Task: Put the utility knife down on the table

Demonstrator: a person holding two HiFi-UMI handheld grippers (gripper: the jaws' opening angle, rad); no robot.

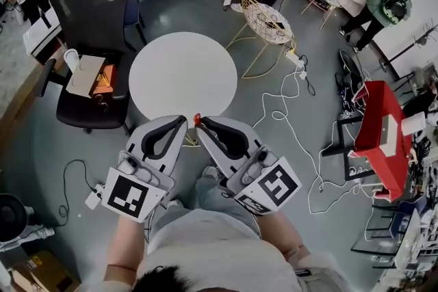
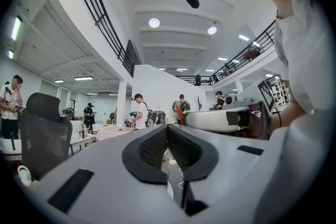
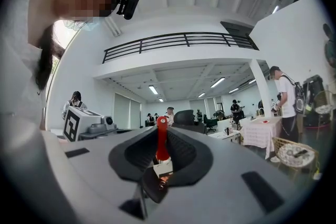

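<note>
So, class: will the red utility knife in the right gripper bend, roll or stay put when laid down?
Probably stiff: the utility knife sticks straight out of the right gripper unsupported. Slim and flat-looking, it likely won't roll on the table.

Most of the utility knife (image 3: pixel 160 140) is out of sight. In the right gripper view only its red end stands up between the jaws of the right gripper (image 3: pixel 161 127), which are closed on it. Its lower part is a dark blur sunk behind the pads, and whether a blade is out cannot be told. From the head view only a small red tip shows. The near edge of the round white worktop (image 1: pixel 179 72) meets the jaw tips, so whether the knife is over it cannot be told.
</note>
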